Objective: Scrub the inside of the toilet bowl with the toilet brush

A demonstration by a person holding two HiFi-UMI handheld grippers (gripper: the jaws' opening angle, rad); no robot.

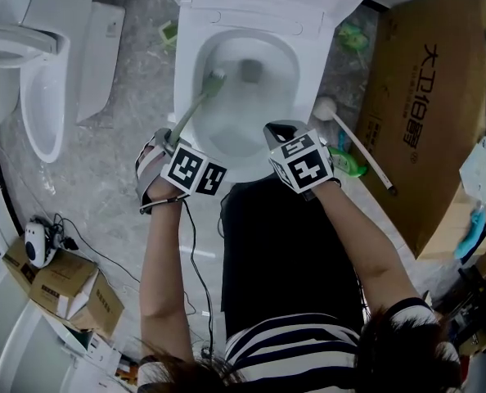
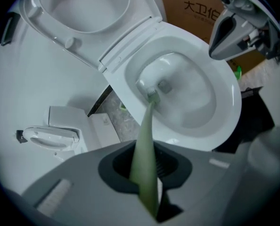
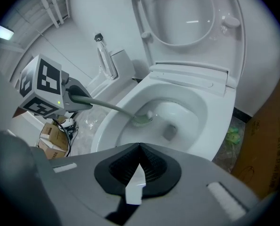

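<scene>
My left gripper [image 1: 169, 142] is clamped on the brush [image 1: 195, 105], whose head is against the bowl's [image 1: 186, 64] far-left inner wall (right gripper [image 1: 282, 129] closed on nothing, over the near rim).

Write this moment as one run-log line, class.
left gripper: shut on toilet brush | brush head: inside toilet bowl, beside drain hole | right gripper: shut, empty, over front rim
</scene>
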